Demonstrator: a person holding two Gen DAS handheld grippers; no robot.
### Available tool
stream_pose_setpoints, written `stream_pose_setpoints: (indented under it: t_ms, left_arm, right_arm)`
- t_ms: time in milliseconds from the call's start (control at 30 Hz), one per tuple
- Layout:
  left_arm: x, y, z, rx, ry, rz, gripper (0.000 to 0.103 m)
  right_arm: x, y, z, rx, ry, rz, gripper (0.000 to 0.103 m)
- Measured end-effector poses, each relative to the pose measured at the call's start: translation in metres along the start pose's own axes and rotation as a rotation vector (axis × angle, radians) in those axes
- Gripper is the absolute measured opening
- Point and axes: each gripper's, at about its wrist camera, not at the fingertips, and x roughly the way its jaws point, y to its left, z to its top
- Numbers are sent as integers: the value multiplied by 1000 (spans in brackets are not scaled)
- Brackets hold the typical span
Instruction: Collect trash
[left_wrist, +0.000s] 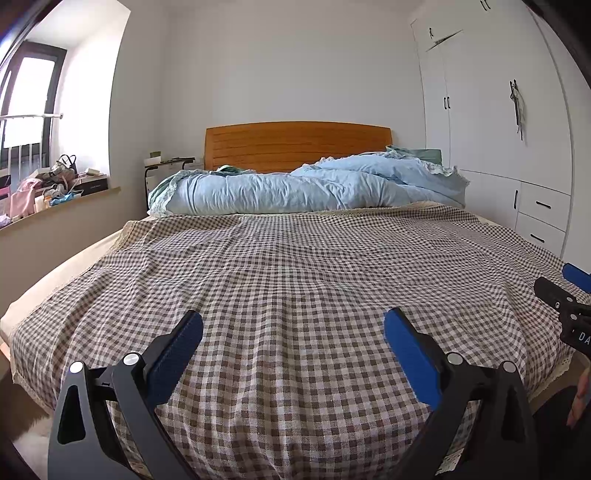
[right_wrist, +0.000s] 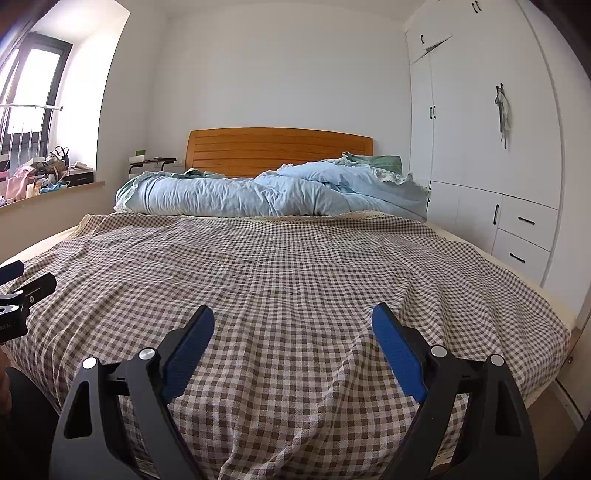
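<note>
Both grippers hover over the foot of a bed covered by a brown-and-white checked sheet. My left gripper is open, its blue pads wide apart with only the sheet between them. My right gripper is also open and holds nothing. The right gripper's tip shows at the right edge of the left wrist view, and the left gripper's tip shows at the left edge of the right wrist view. I see no piece of trash on the sheet in either view.
A crumpled light-blue duvet lies against the wooden headboard. A white wardrobe with drawers runs along the right. A cluttered window sill with bags and boxes is at the left, beside a small bedside table.
</note>
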Motion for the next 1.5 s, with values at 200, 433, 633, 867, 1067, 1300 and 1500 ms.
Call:
stream_pose_setpoints:
  t_ms: [200,433,633,867,1067,1300,1500]
  left_arm:
    - [-1,1,0,-5,-5,6,95]
    - [-2,-1,-1,11,-9,3,95]
    - [-3,-1,-1,8,-10,3,95]
    - [-3,-2,-1,10,-10,3,95]
    - [-3,-3,-1,16,-11,2,95]
    - [-2,-1,-1,5,-6,12,95]
    - [1,-1,0,4,1,8,95]
  right_arm:
    - [1,-2,0,8,1,0,84]
    - [0,-2,0,7,-1,1,84]
    - [1,-2,0,7,1,1,84]
    - [0,-3,-1,8,-1,3,84]
    - [0,-3,-1,9,1,3,84]
    - [0,-4,-1,10,1,5,84]
    - [0,-4,-1,11,1,5,84]
